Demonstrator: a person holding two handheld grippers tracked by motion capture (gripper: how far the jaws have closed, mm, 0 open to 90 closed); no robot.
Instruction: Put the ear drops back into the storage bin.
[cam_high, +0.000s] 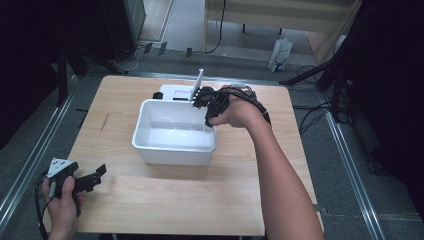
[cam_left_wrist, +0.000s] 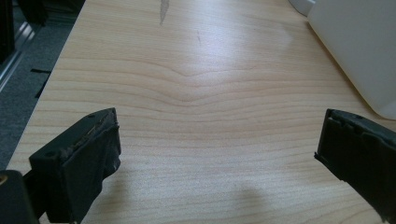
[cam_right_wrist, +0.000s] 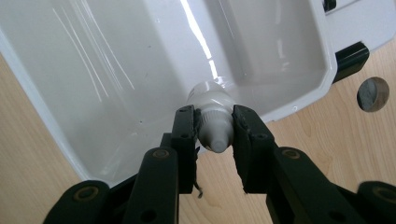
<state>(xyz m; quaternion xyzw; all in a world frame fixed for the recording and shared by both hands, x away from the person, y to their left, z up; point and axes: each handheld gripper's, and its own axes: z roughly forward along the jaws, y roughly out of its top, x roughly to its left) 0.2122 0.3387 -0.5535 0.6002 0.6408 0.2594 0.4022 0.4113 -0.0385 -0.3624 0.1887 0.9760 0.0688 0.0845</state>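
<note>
Holding a small white bottle (cam_right_wrist: 214, 127) by its neck, the right gripper (cam_right_wrist: 214, 135) hangs over the white tub (cam_right_wrist: 56, 107) on the desk (cam_right_wrist: 23, 154). The jaws are closed on the ribbed part just under the nozzle, one on each side, and the nozzle points back toward the gripper's camera while the body hangs down toward the inside of the tub. In the high view the right gripper (cam_high: 212, 107) is at the far right corner of the tub (cam_high: 175, 150), above its rim.

I judge that the step in hand is to bring the bottle into the tub. The next move would then call for lowering the hand until the bottle is near the bottom and only then opening the jaws, so that it does not drop and bounce.

The left gripper (cam_high: 82, 180) rests at the near left corner of the desk, well apart from the tub, its jaws wide and holding nothing.
</note>
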